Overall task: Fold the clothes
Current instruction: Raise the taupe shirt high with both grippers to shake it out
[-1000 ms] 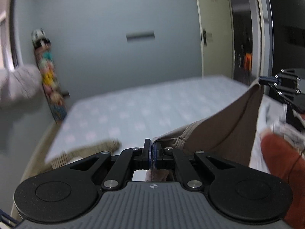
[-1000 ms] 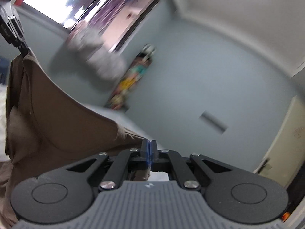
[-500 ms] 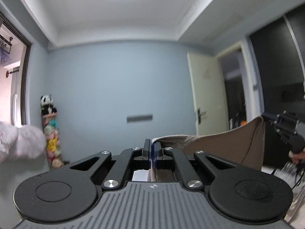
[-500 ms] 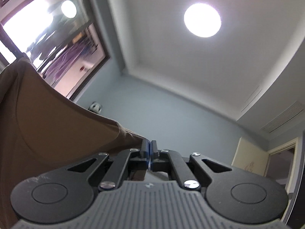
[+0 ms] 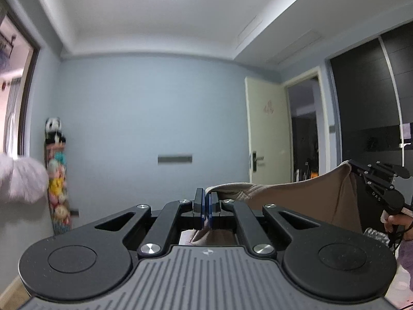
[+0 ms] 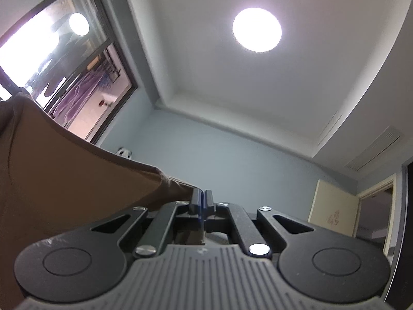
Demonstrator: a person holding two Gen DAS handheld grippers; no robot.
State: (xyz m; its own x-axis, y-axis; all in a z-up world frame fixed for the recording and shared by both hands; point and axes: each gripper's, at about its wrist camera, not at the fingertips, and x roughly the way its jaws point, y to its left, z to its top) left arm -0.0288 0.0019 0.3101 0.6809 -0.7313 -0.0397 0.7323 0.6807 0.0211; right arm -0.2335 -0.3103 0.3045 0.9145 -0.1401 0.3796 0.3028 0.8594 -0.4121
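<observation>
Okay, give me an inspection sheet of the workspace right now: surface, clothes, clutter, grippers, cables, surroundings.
Surface: nothing seen; both cameras look above it.
Job's things: brown garment held up, stretched between both grippers.
Clutter: nothing seen.
Grippers: left gripper shut on one garment edge; right gripper shut on the other.
Cables: thin dark cord by the person's hand.
Surroundings: blue wall, ceiling light, window, door, hanging plush toys.

the brown garment (image 6: 64, 180) runs off the frame's left edge, its lower part hidden.
</observation>
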